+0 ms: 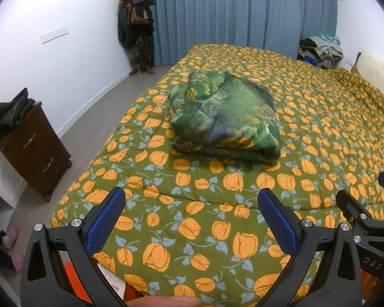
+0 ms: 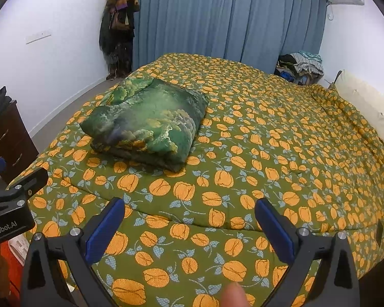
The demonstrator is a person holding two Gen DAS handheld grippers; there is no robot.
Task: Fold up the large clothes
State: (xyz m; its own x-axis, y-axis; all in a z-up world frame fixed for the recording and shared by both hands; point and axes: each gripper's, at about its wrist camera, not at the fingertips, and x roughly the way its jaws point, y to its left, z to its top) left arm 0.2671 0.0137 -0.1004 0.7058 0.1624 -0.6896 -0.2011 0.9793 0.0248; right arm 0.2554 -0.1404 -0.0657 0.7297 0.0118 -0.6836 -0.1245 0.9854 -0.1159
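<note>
- the left gripper (image 1: 192,217) hangs above the near edge of the bed with its blue-padded jaws spread wide and nothing between them.
- the right gripper (image 2: 189,220) is just beside it, also over the near edge, jaws wide apart and holding nothing.
- each gripper shows at the edge of the other's view, so the two sit side by side without touching.
- the green printed quilt (image 1: 225,117) lies folded into a thick, roughly square bundle on the bed, well ahead of both grippers and towards the left side of the mattress.
- the bundle rests on an olive bedspread with orange tulips (image 1: 307,133), which covers the whole bed.
- a dark wooden drawer cabinet (image 1: 33,151) stands on the floor left of the bed, with dark clothes heaped on top.
- blue curtains (image 2: 227,18) hang behind the bed, and a clothes pile (image 2: 300,67) sits at the far right corner.
- garments on a corner stand (image 2: 119,25) hang left of the curtains.
</note>
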